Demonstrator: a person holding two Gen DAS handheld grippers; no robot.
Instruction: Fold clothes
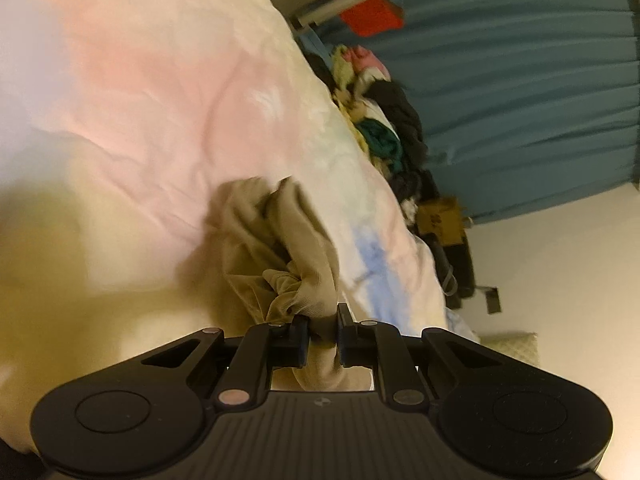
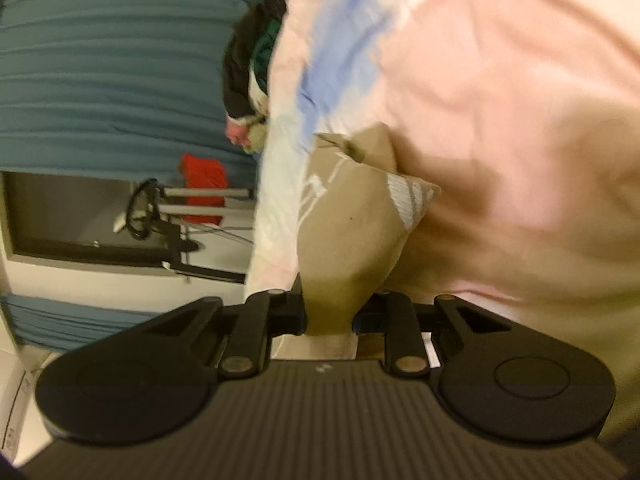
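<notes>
Bedding fills both views: a pale pink duvet point(image 1: 152, 92) with a blue patch, rumpled and spread over the bed, serving as the work surface. Beyond its far edge lies a heap of unsorted clothes point(image 1: 384, 120) in black, teal and yellow against a blue curtain point(image 1: 520, 92), so most of the job looks to be ahead. No folded stack shows in either picture. The only container is what seems to be a brown cardboard box point(image 1: 440, 216) at the end of the heap; blur hides whether anything is in it.

The garment in hand is a tan piece with white stripes point(image 2: 352, 216), bunched and hanging between the two tools above the duvet, not yet laid flat or creased. The left gripper point(image 1: 323, 330) is pressed together on a gathered wad of the tan fabric. The right gripper point(image 2: 330, 314) likewise pinches a thick fold of it.
</notes>
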